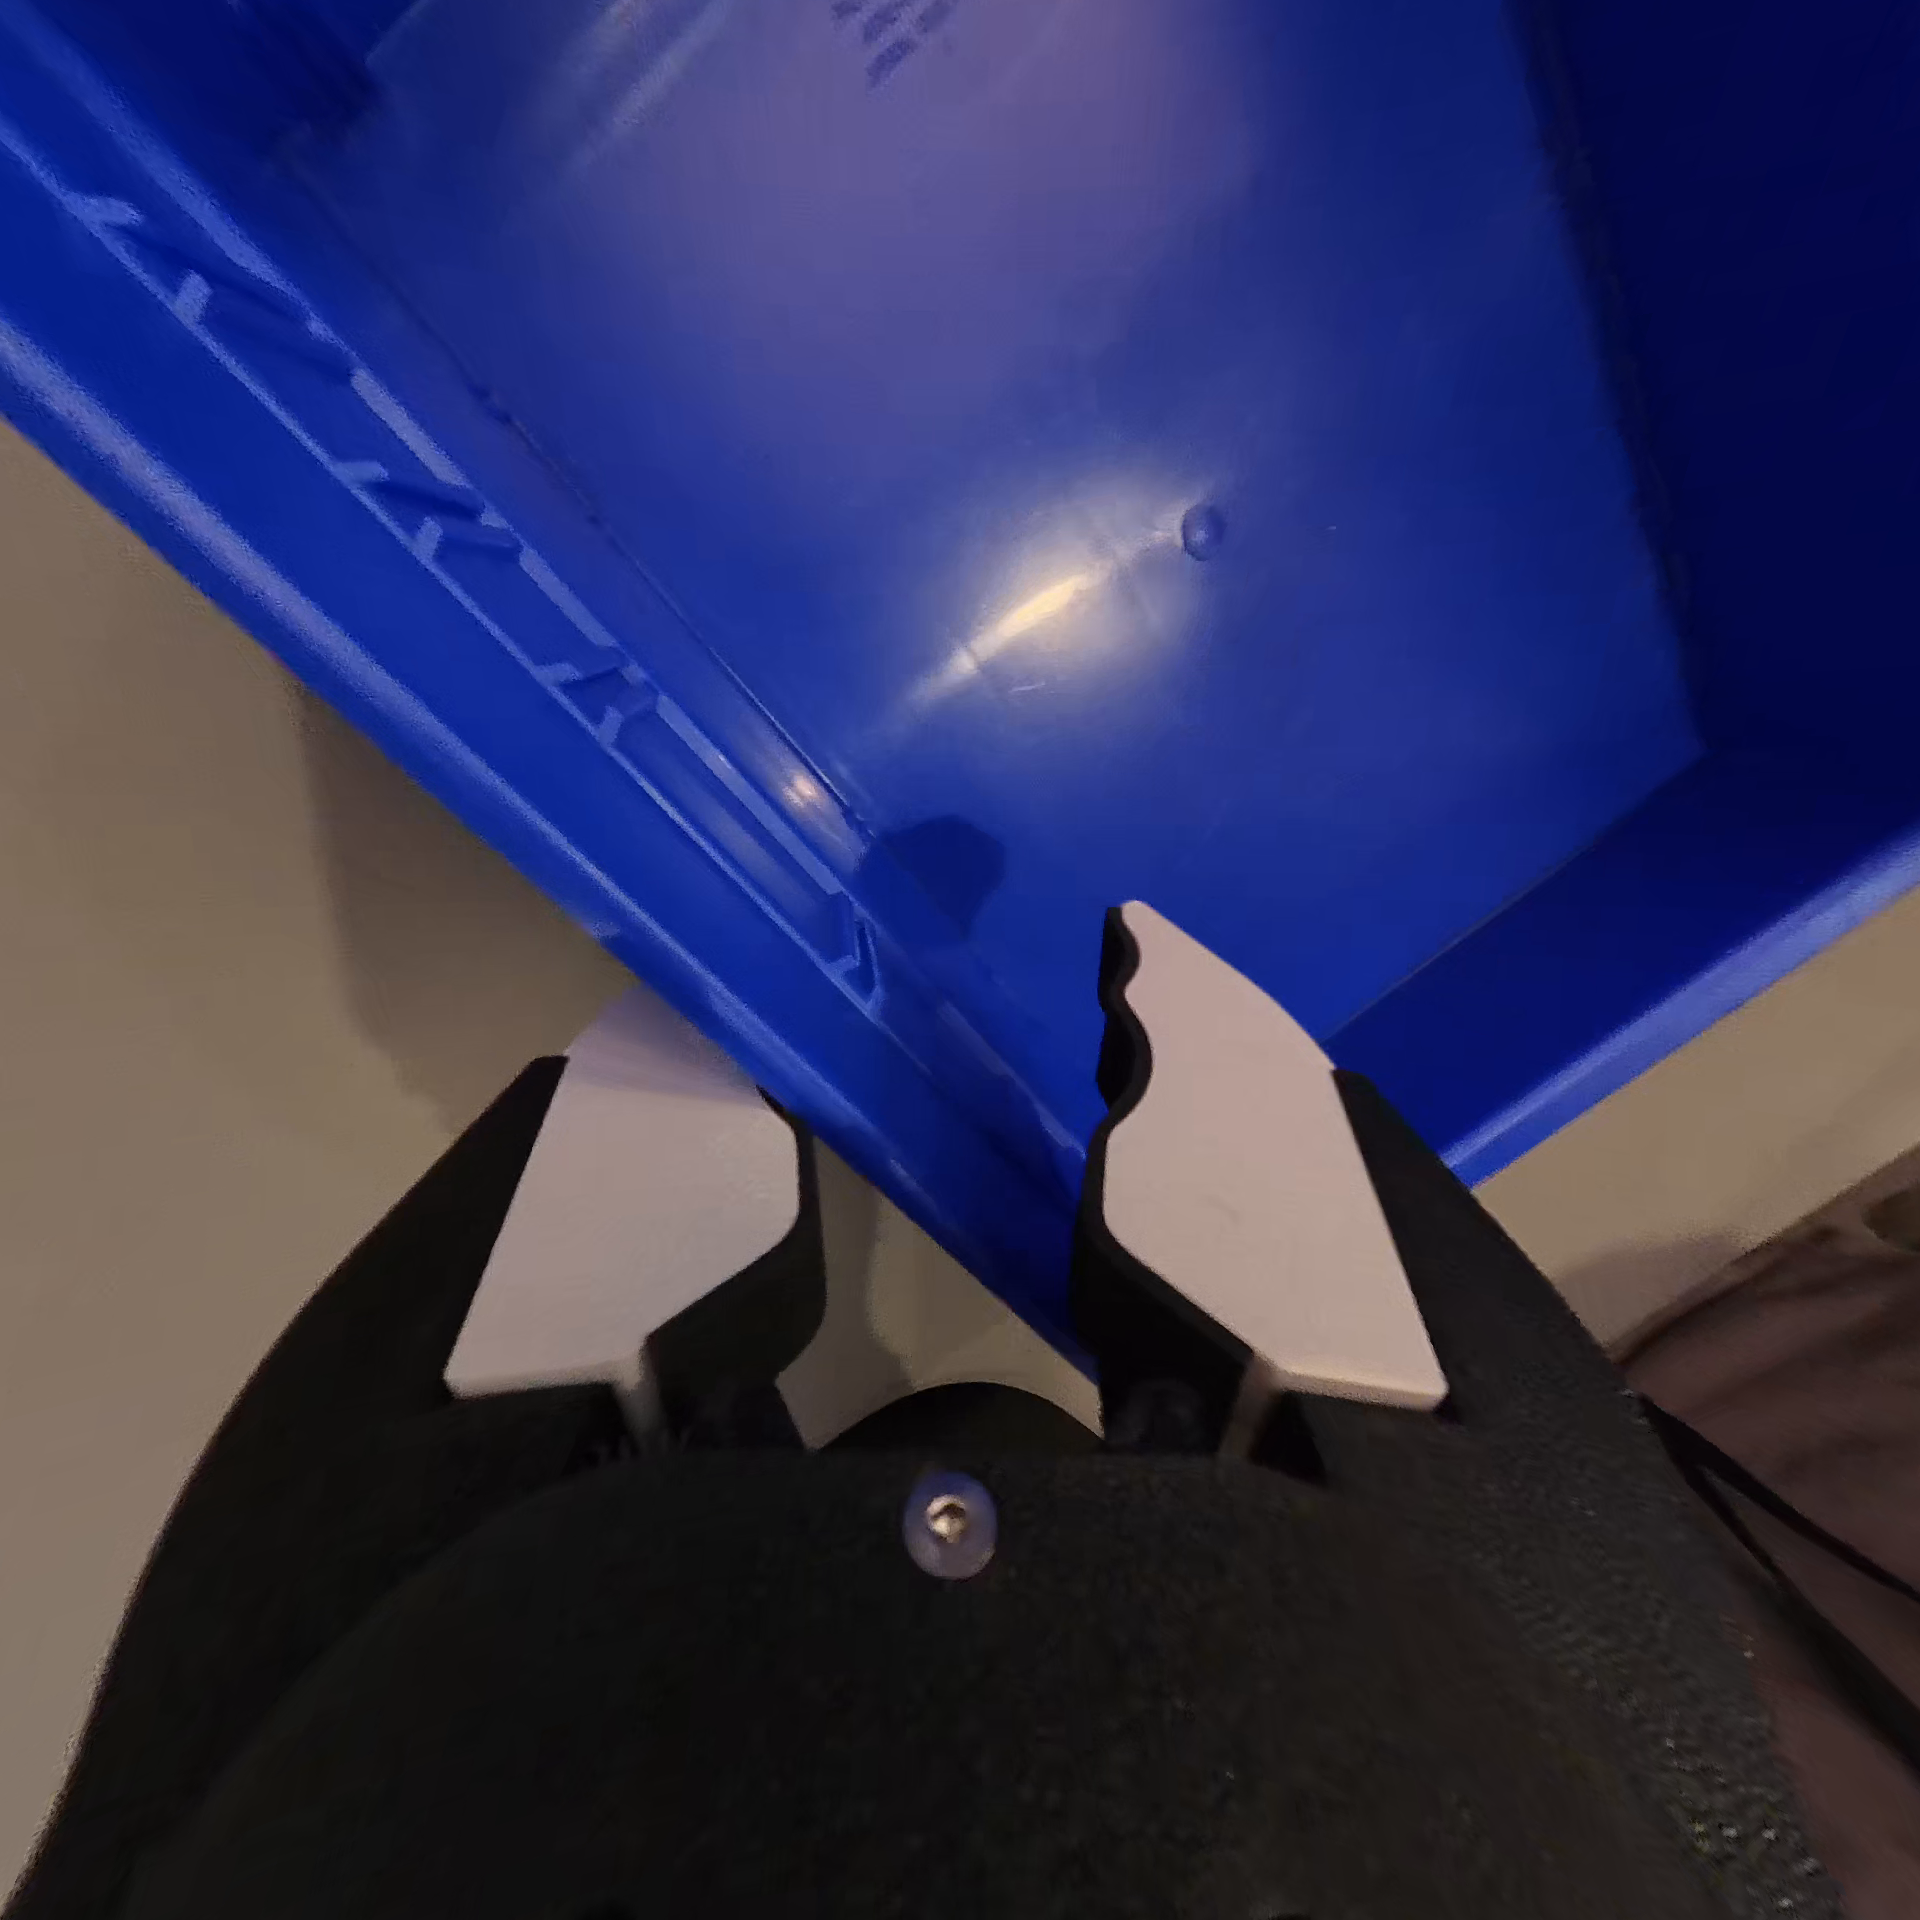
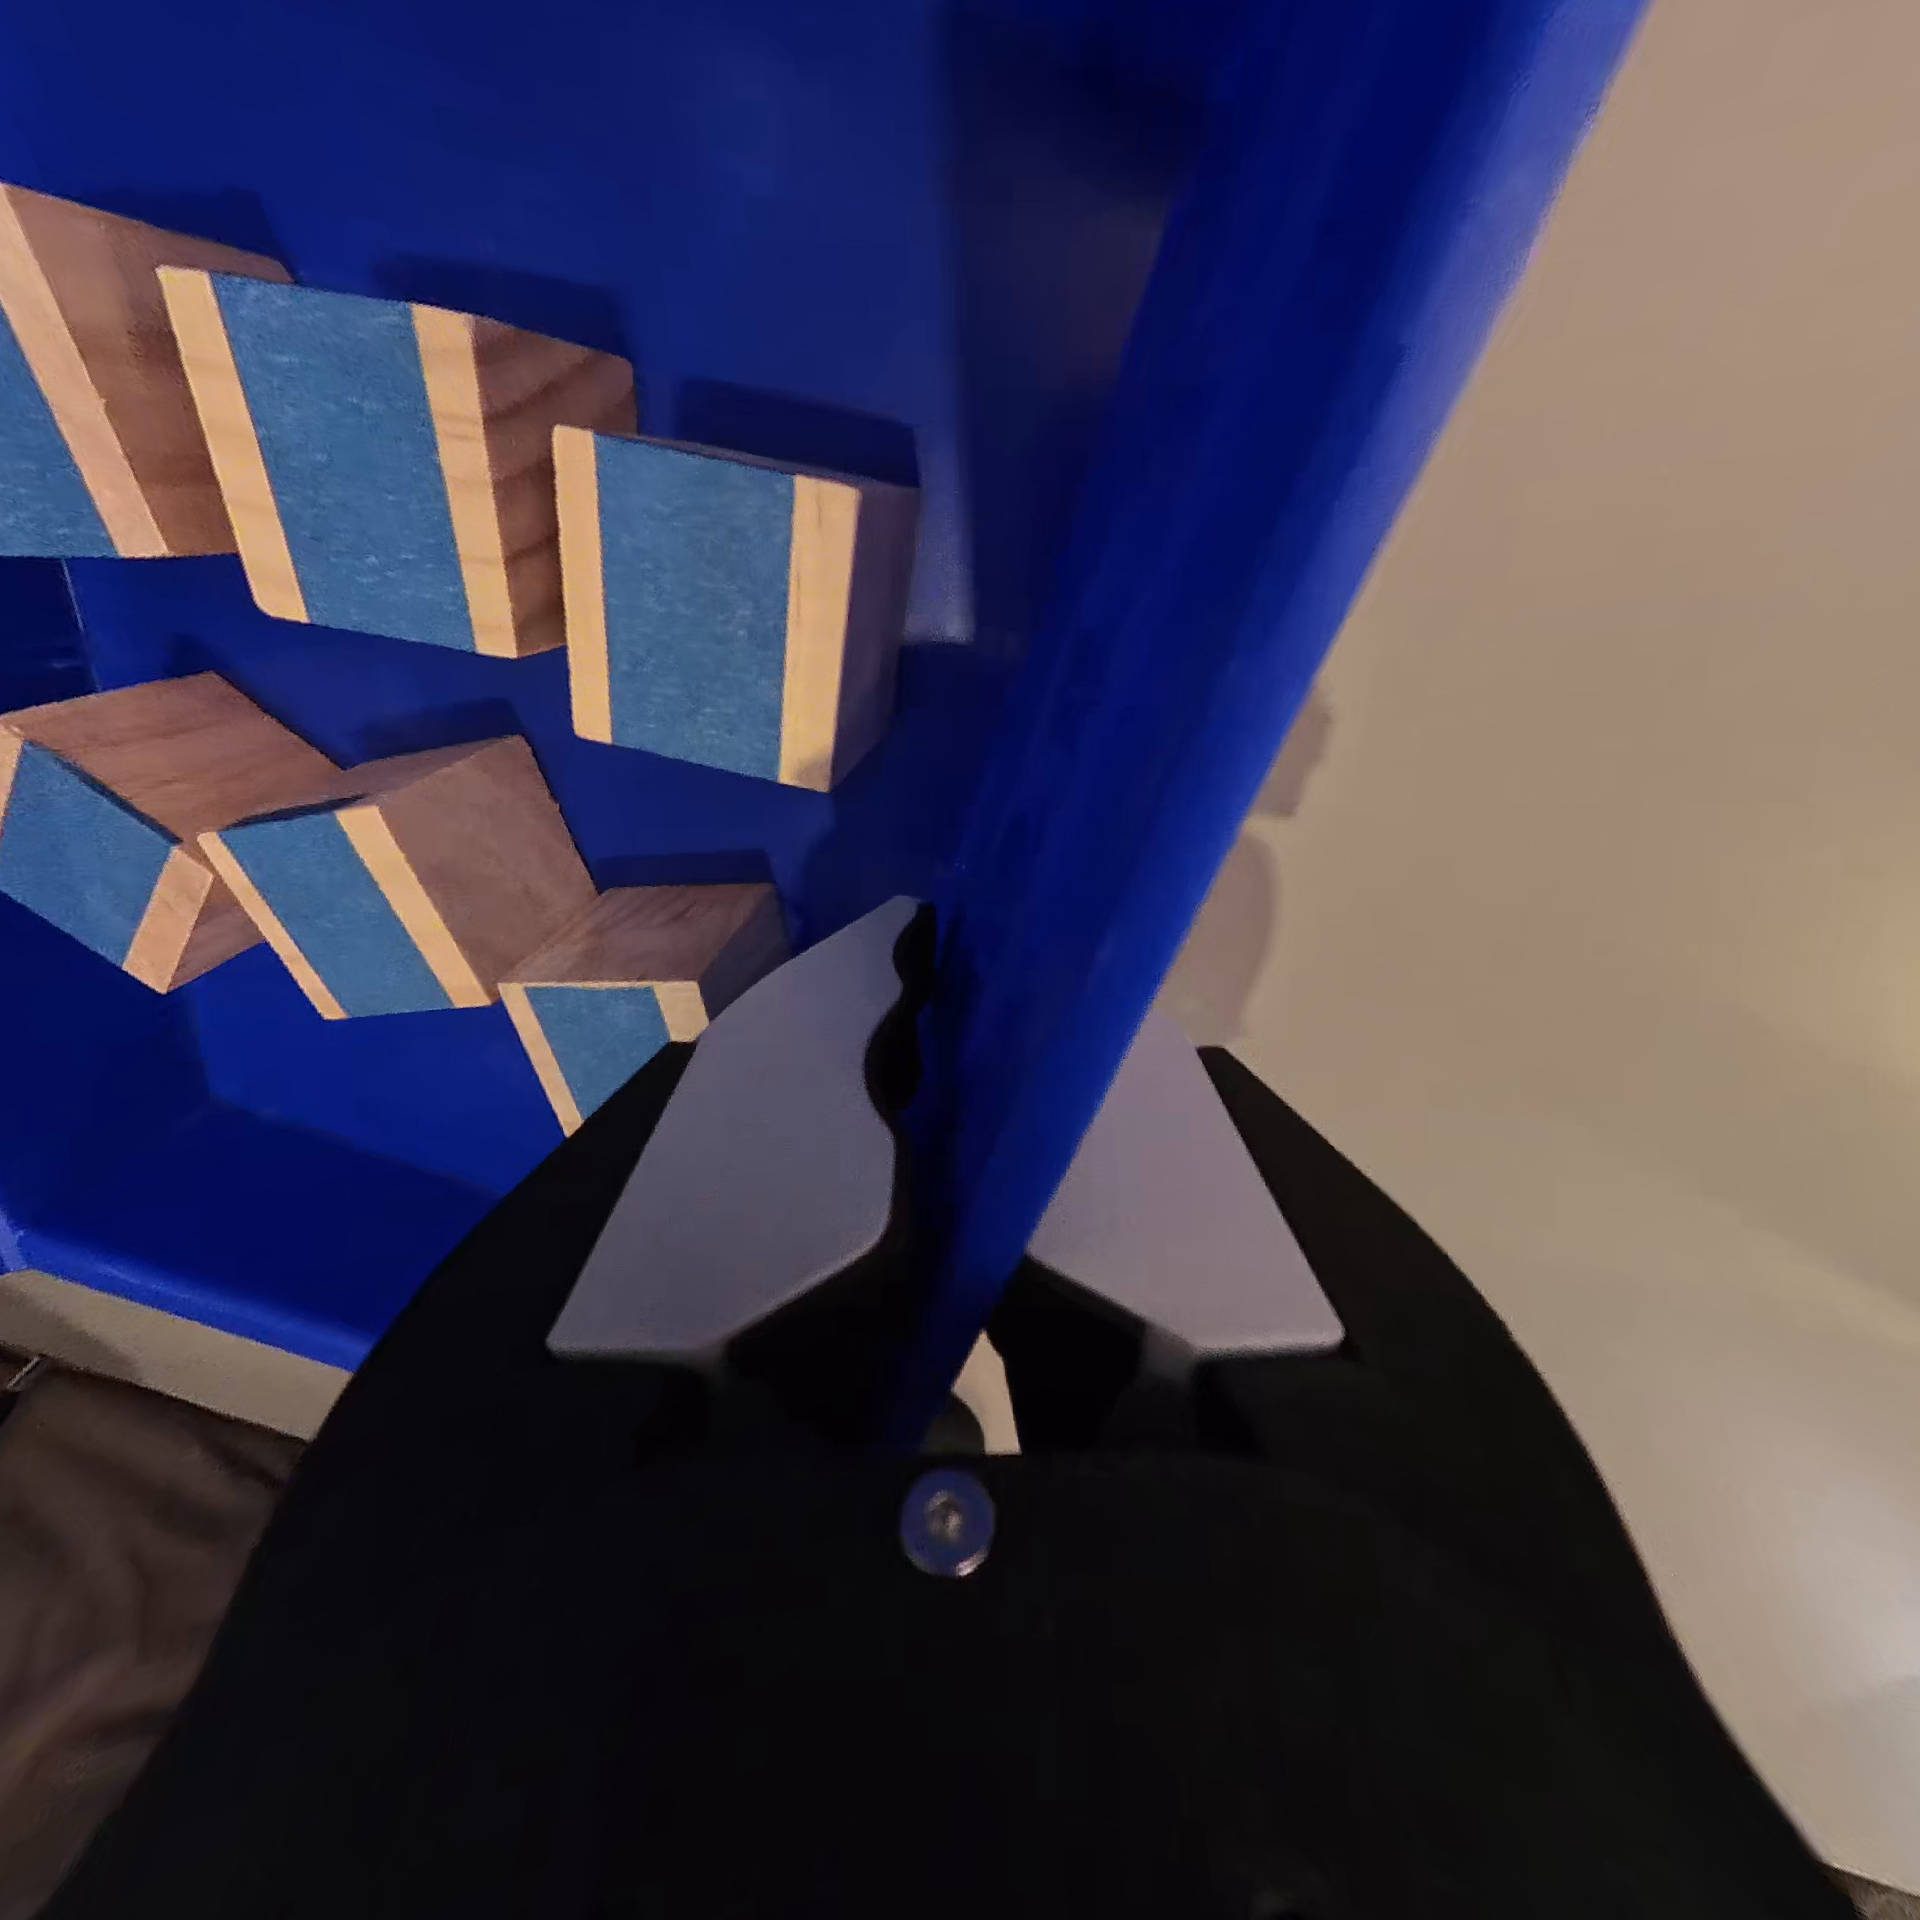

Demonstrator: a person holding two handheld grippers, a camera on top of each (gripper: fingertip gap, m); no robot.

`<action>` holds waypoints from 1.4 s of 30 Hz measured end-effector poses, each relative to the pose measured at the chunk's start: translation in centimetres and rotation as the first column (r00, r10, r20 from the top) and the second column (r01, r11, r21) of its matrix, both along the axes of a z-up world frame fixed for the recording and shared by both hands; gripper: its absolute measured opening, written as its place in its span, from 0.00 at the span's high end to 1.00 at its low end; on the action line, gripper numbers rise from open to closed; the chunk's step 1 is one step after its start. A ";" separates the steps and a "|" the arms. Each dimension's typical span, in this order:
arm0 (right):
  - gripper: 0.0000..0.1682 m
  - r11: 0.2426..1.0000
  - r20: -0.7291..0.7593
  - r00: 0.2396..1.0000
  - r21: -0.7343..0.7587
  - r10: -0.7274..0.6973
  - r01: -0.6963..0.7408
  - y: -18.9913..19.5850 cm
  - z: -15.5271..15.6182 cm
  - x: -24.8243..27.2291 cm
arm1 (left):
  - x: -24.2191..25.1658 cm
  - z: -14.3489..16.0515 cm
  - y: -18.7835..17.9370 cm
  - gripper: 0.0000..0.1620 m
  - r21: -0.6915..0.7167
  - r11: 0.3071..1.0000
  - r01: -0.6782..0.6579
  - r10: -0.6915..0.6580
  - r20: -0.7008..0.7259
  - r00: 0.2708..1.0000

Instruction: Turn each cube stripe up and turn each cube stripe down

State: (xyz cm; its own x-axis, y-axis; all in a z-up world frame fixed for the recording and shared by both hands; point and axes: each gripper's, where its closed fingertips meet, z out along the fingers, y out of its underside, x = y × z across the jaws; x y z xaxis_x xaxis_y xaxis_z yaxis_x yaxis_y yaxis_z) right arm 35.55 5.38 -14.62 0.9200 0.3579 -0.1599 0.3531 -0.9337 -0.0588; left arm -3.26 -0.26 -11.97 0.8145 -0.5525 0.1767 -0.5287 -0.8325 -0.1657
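Observation:
A blue plastic bin [image 1: 1039, 416] fills both views. My left gripper [image 1: 883, 966] straddles one bin wall, one finger outside and one finger [image 1: 1195, 1060] inside, shut on the rim. My right gripper [image 2: 1039, 966] straddles another wall [image 2: 1195, 520], with one finger [image 2: 790, 1091] inside, shut on it. Several wooden cubes lie in the bin in the right wrist view, each showing a blue stripe face toward the camera: one [image 2: 686, 603] nearest the wall, one [image 2: 353, 468] beside it, one [image 2: 343, 914] below. Another cube [image 2: 603, 1039] is partly hidden behind my right finger.
The bin rests on a beige tabletop [image 1: 208, 831], also seen in the right wrist view [image 2: 1610, 727]. The table edge and a dark brown floor [image 1: 1787, 1351] with a black cable show at lower right. The bin floor in the left wrist view holds no cubes.

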 end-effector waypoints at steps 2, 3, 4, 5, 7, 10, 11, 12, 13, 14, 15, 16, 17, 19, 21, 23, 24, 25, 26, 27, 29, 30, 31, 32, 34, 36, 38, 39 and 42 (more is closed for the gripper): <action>0.95 1.000 -0.002 1.000 -0.002 -0.008 0.008 -0.1 0.0 0.1 | 0.3 0.4 -0.4 0.65 -0.036 0.999 0.016 -0.013 0.066 0.998; 0.95 1.000 -0.007 1.000 -0.003 -0.011 0.011 -0.1 0.0 0.1 | 0.4 0.8 -0.5 0.64 -0.043 0.999 0.031 -0.026 0.096 0.995; 0.95 1.000 -0.012 1.000 -0.003 -0.010 0.010 -0.1 0.0 0.1 | 0.4 1.2 -0.6 0.65 -0.043 0.999 0.034 -0.029 0.125 0.992; 0.95 1.000 -0.016 1.000 -0.005 -0.010 0.010 -0.1 0.0 0.1 | 0.4 1.8 -0.6 0.67 -0.037 0.999 0.034 -0.028 0.151 0.988; 0.95 1.000 -0.011 1.000 -0.008 -0.010 0.010 0.0 0.0 0.3 | -0.3 2.9 -0.3 0.69 0.001 1.000 0.026 -0.025 0.169 0.985; 0.95 1.000 -0.006 1.000 -0.018 0.003 -0.003 0.2 0.0 1.1 | -1.9 5.5 0.3 0.71 0.094 0.996 -0.004 -0.015 0.197 0.980; 0.95 1.000 -0.006 1.000 -0.021 0.009 -0.009 0.3 0.0 1.6 | -2.6 6.6 0.3 0.72 0.127 0.992 -0.017 -0.010 0.205 0.979; 0.95 1.000 -0.008 1.000 -0.023 0.017 -0.018 0.5 0.0 2.2 | -3.5 7.8 0.4 0.73 0.169 0.985 -0.032 -0.005 0.215 0.977; 0.95 0.999 -0.008 1.000 -0.025 0.021 -0.021 0.5 0.0 2.8 | -4.5 9.3 0.4 0.74 0.217 0.974 -0.056 0.004 0.232 0.973; 0.95 0.999 -0.004 1.000 -0.030 0.010 -0.010 0.5 0.1 3.5 | -5.6 11.0 0.4 0.75 0.270 0.959 -0.090 0.018 0.258 0.966; 0.95 0.999 0.001 1.000 -0.034 0.000 0.000 0.4 0.2 4.3 | -6.8 12.8 0.3 0.77 0.322 0.937 -0.134 0.035 0.293 0.955; 0.96 1.000 0.005 1.000 -0.030 -0.007 0.007 0.3 0.3 5.1 | -8.0 14.5 0.1 0.78 0.370 0.911 -0.180 0.052 0.329 0.943; 0.96 0.999 0.012 1.000 -0.028 -0.019 0.019 0.1 0.6 5.8 | -9.4 16.1 -0.2 0.80 0.415 0.882 -0.225 0.067 0.360 0.930; 0.96 0.999 0.044 0.998 -0.021 -0.040 0.041 -0.4 1.4 7.4 | -12.0 18.6 -1.2 0.81 0.480 0.824 -0.301 0.094 0.408 0.908; 0.96 0.998 0.055 0.996 -0.011 -0.064 0.065 -0.9 2.1 8.5 | -13.9 20.0 -2.3 0.84 0.506 0.785 -0.357 0.117 0.445 0.888; 0.96 0.996 0.047 0.996 -0.020 -0.081 0.082 -1.7 2.9 9.1 | -14.8 20.9 -3.2 0.84 0.528 0.762 -0.376 0.112 0.464 0.879; 0.96 0.996 0.039 0.995 -0.025 -0.088 0.089 -2.1 3.5 9.2 | -14.9 21.5 -3.5 0.84 0.543 0.750 -0.377 0.095 0.476 0.875; 0.96 0.996 0.038 0.995 -0.026 -0.089 0.090 -2.4 4.2 9.2 | -14.8 22.1 -3.7 0.84 0.556 0.741 -0.376 0.074 0.489 0.869; 0.96 0.996 0.043 0.995 -0.024 -0.090 0.091 -2.6 5.1 9.1 | -14.7 22.6 -4.0 0.84 0.567 0.734 -0.373 0.053 0.500 0.865; 0.96 0.996 0.053 0.995 -0.017 -0.090 0.091 -2.6 6.2 9.0 | -14.4 23.1 -4.2 0.84 0.582 0.726 -0.365 0.029 0.505 0.863; 0.95 0.997 0.085 0.994 0.007 -0.075 0.075 -2.4 8.9 8.4 | -14.0 24.0 -4.6 0.82 0.619 0.702 -0.351 -0.017 0.508 0.861; 0.96 0.998 0.102 0.992 0.019 -0.068 0.066 -2.2 10.4 7.8 | -13.9 24.5 -4.7 0.81 0.637 0.687 -0.348 -0.033 0.506 0.862; 0.95 0.998 0.118 0.992 0.031 -0.051 0.047 -2.0 12.0 7.1 | -13.8 24.9 -4.9 0.80 0.653 0.672 -0.348 -0.047 0.507 0.861; 0.95 0.999 0.126 0.992 0.044 -0.028 0.023 -1.6 13.6 6.1 | -13.7 25.3 -5.0 0.82 0.666 0.659 -0.349 -0.064 0.513 0.856; 0.96 0.998 0.119 0.993 0.055 0.004 -0.010 -0.9 16.6 3.4 | -13.3 26.1 -5.2 0.83 0.682 0.642 -0.350 -0.109 0.533 0.839; 0.95 0.996 0.104 0.993 0.059 0.059 -0.066 -0.1 19.2 -0.4 | -13.0 27.1 -5.3 0.83 0.691 0.624 -0.366 -0.156 0.568 0.808; 0.96 0.986 0.089 0.985 0.067 0.146 -0.152 0.7 21.1 -5.2 | -13.3 28.5 -5.3 0.81 0.706 0.581 -0.404 -0.190 0.600 0.777; 0.96 0.978 0.077 0.978 0.069 0.192 -0.198 1.1 21.7 -8.0 | -13.6 29.3 -5.3 0.80 0.722 0.542 -0.430 -0.208 0.611 0.764; 0.96 0.941 0.038 0.943 0.060 0.332 -0.334 1.8 22.3 -16.6 | -15.2 31.4 -5.9 0.79 0.745 0.430 -0.511 -0.235 0.638 0.733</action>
